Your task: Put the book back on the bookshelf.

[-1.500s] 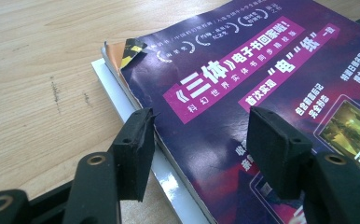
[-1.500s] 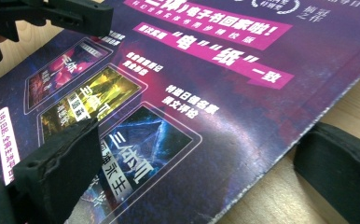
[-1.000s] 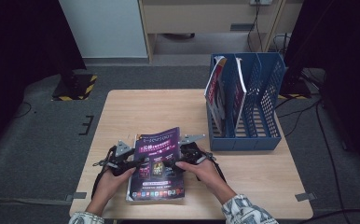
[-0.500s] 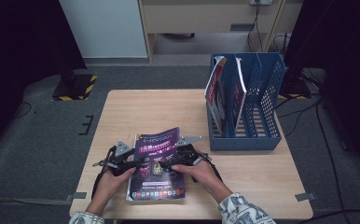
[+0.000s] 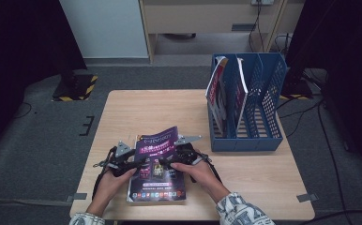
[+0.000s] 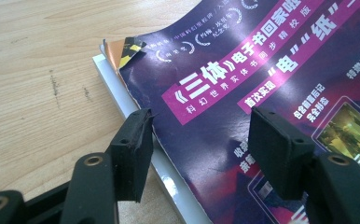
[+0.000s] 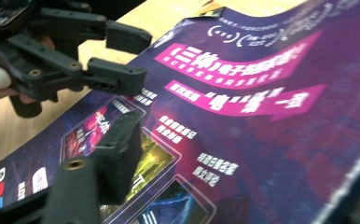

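Note:
A purple magazine [image 5: 156, 161] lies on the wooden table [image 5: 169, 110] near the front edge, its cover bowed upward. My left gripper [image 5: 139, 165] is at its left side. In the left gripper view my left gripper [image 6: 201, 144] stands open astride the magazine's [image 6: 262, 70] left edge, one finger [image 6: 131, 154] beside the edge, the other above the cover. My right gripper [image 5: 166, 164] reaches in from the right. Its jaws have just been closing. One finger [image 7: 117, 154] is over the cover [image 7: 262, 116], the other is hidden under the right edge. The left gripper [image 7: 120, 56] shows opposite.
A blue file rack [image 5: 268, 108] stands at the table's back right, with magazines [image 5: 219, 93] upright in its left slots. Bare wood lies behind the magazine and to the right of my hands. A white book edge [image 6: 122, 93] shows under the cover.
My right gripper has edged left over the magazine and its jaws have narrowed. The left gripper and the magazine have stayed where they were.

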Demonstrator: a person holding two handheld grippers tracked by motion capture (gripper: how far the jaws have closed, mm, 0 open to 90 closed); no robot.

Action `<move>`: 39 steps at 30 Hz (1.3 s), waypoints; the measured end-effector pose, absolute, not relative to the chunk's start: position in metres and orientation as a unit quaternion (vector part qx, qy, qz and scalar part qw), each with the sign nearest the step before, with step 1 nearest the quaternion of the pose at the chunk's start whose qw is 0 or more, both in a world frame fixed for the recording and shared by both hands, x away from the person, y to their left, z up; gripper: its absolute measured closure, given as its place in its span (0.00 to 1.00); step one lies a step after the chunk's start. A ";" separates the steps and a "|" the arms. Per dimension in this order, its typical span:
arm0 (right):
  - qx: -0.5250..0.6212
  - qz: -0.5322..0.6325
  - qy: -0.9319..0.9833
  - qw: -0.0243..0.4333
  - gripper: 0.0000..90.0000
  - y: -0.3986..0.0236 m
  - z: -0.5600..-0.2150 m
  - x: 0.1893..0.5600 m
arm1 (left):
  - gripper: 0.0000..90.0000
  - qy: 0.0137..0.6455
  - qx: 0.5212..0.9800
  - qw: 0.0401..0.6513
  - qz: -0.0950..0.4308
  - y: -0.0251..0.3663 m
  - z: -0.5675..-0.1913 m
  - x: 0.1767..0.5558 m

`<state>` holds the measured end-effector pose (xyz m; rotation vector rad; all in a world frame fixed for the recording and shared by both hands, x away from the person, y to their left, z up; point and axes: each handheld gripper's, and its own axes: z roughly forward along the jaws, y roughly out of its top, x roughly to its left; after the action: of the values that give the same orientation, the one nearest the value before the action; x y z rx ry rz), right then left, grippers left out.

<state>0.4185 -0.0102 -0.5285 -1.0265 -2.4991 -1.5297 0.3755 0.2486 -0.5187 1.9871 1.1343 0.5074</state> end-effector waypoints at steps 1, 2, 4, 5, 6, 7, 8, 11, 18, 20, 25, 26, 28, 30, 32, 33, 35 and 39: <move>-0.336 -0.493 -0.803 0.019 0.47 -0.011 -0.528 0.419 | 0.44 0.446 0.781 0.389 0.198 0.249 -0.519 0.376; -0.340 -0.494 -0.800 0.020 0.49 -0.012 -0.528 0.419 | 0.43 0.447 0.781 0.390 0.194 0.249 -0.519 0.376; -0.345 -0.501 -0.793 0.021 0.57 -0.013 -0.526 0.419 | 0.40 0.443 0.785 0.388 0.193 0.248 -0.518 0.376; -0.349 -0.505 -0.789 0.021 0.61 -0.013 -0.524 0.419 | 0.38 0.441 0.787 0.388 0.191 0.248 -0.518 0.376; -0.351 -0.509 -0.786 0.018 0.65 -0.014 -0.523 0.418 | 0.35 0.438 0.789 0.386 0.188 0.247 -0.517 0.377; -0.350 -0.513 -0.783 0.013 0.69 -0.014 -0.520 0.417 | 0.32 0.437 0.791 0.386 0.189 0.247 -0.516 0.377; -0.349 -0.518 -0.780 0.009 0.73 -0.015 -0.517 0.417 | 0.30 0.436 0.789 0.390 0.189 0.246 -0.514 0.377; -0.349 -0.531 -0.772 0.004 0.81 -0.020 -0.509 0.416 | 0.25 0.437 0.779 0.403 0.197 0.247 -0.510 0.376; -0.331 -0.544 -0.770 -0.024 0.86 -0.025 -0.497 0.412 | 0.22 0.442 0.765 0.426 0.195 0.254 -0.505 0.375; -0.326 -0.547 -0.771 -0.034 0.87 -0.026 -0.493 0.411 | 0.21 0.442 0.762 0.433 0.190 0.254 -0.505 0.375; -0.304 -0.559 -0.769 -0.059 0.88 -0.029 -0.482 0.408 | 0.18 0.442 0.760 0.440 0.183 0.254 -0.504 0.376; -0.298 -0.563 -0.768 -0.065 0.88 -0.030 -0.479 0.408 | 0.18 0.442 0.759 0.443 0.180 0.254 -0.504 0.376; -0.292 -0.569 -0.765 -0.076 0.89 -0.032 -0.474 0.407 | 0.17 0.439 0.760 0.445 0.175 0.254 -0.504 0.376; -0.285 -0.578 -0.761 -0.084 0.89 -0.033 -0.470 0.407 | 0.16 0.435 0.762 0.448 0.168 0.252 -0.505 0.377; -0.278 -0.582 -0.759 -0.088 0.90 -0.035 -0.466 0.407 | 0.15 0.430 0.766 0.452 0.156 0.248 -0.507 0.378; -0.275 -0.585 -0.758 -0.091 0.90 -0.035 -0.464 0.406 | 0.15 0.425 0.769 0.452 0.154 0.247 -0.507 0.378; -0.267 -0.589 -0.756 -0.096 0.90 -0.035 -0.460 0.406 | 0.15 0.417 0.774 0.453 0.148 0.244 -0.509 0.379; -0.252 -0.599 -0.753 -0.103 0.91 -0.035 -0.453 0.403 | 0.15 0.409 0.779 0.462 0.115 0.242 -0.511 0.381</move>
<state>0.4033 -0.0345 -0.4527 -0.8496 -2.5340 -2.0175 0.3812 0.2416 -0.5114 1.9150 1.0064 0.2830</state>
